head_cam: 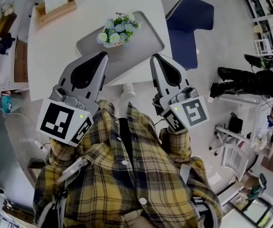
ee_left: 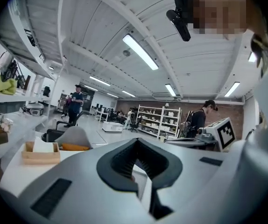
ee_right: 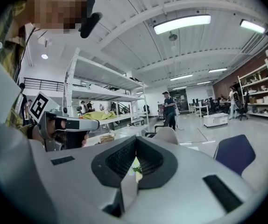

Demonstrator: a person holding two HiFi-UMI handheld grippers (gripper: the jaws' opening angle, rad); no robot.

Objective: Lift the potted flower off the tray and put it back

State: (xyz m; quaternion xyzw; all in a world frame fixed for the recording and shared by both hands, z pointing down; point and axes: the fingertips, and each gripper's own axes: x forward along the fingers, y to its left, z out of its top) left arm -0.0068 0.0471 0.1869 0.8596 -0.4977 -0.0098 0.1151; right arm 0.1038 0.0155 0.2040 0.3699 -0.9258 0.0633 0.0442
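Our left gripper and right gripper were shut, empty — the flower sat on its tray ahead of the fingers, untouched; arriving closed, we risked toppling it

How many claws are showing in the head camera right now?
2. The left claw is at the near left of the tray, and the right claw is at its near right. Both are by the white table's near edge, shut and holding nothing. None hidden.
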